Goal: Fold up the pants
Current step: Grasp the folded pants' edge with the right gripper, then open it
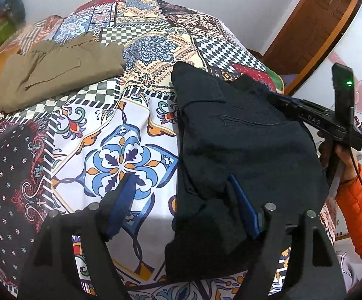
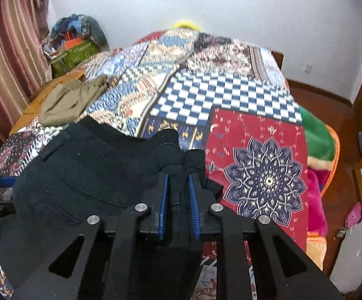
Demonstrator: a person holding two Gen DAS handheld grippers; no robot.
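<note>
Dark navy pants (image 1: pixel 243 145) lie bunched on the patterned bedspread (image 1: pixel 121 130), waistband and back pocket facing up. My left gripper (image 1: pixel 181 187) is open; its right finger (image 1: pixel 241 200) rests on the pants' left edge, its left finger (image 1: pixel 123 195) over the bedspread. My right gripper (image 2: pixel 178 187) is shut on a thick fold of the dark pants (image 2: pixel 80 175), cloth bulging past the blue pads (image 2: pixel 193 197). The right gripper also shows in the left wrist view (image 1: pixel 306 115), at the pants' far right edge.
Folded khaki pants (image 1: pixel 58 75) lie at the bed's far left, also in the right wrist view (image 2: pixel 65 102). A wooden board (image 2: pixel 30 107) lies beside them. Bags and clutter (image 2: pixel 75 47) stand by the curtain. A wooden door (image 1: pixel 313 35) is at right.
</note>
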